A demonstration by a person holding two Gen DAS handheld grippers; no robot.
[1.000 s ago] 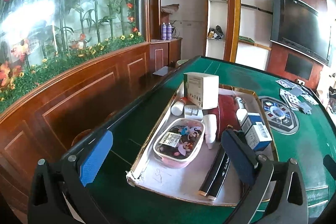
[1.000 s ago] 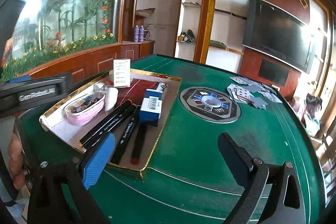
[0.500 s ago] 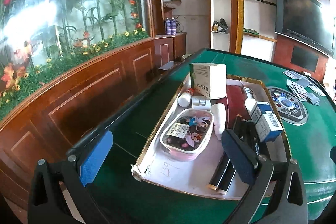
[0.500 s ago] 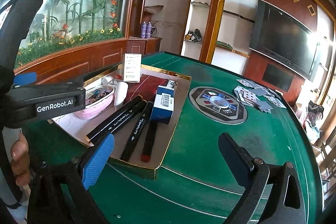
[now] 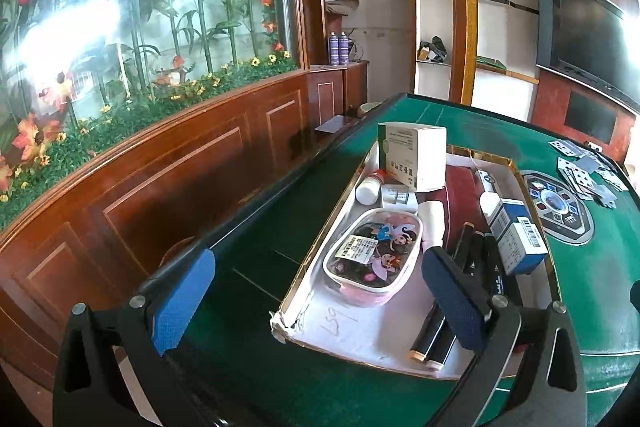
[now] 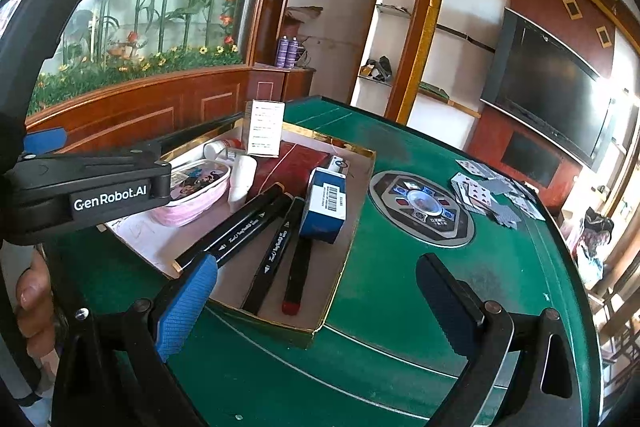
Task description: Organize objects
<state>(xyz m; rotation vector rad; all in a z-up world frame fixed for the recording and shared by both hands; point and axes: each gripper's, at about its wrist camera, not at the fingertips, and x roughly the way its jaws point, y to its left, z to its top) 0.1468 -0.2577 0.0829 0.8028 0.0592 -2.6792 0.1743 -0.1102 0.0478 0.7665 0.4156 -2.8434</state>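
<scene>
Lettering reading "GenRobot.AI" is printed in white on the body of my left tongs (image 6: 108, 197), seen from the right wrist view. My left tongs (image 5: 320, 301) stand apart with nothing between them, above the near edge of the tray (image 5: 304, 311). My right tongs (image 6: 316, 303) also stand apart, empty, over the tray's near right corner.

The tray lies on the green felt desk (image 6: 400, 291). Inside it:
- a pink pouch (image 5: 374, 253) with cartoon figures and a barcode sticker;
- black markers (image 6: 244, 227) lying side by side, with white lettering too small to read;
- a blue-and-white box (image 6: 326, 205) bearing a barcode, just beside the markers;
- a white box (image 5: 412, 155) standing upright at the far end, its print illegible;
- a small white bottle (image 5: 370, 189) on its side.

Handwriting on the tray floor is unclear. Playing cards (image 6: 492, 195) lie scattered on the desk, well apart from the tray. Wood panelling, a floral mural (image 5: 120, 27) and a dark wall screen (image 6: 548, 83) surround the desk.
</scene>
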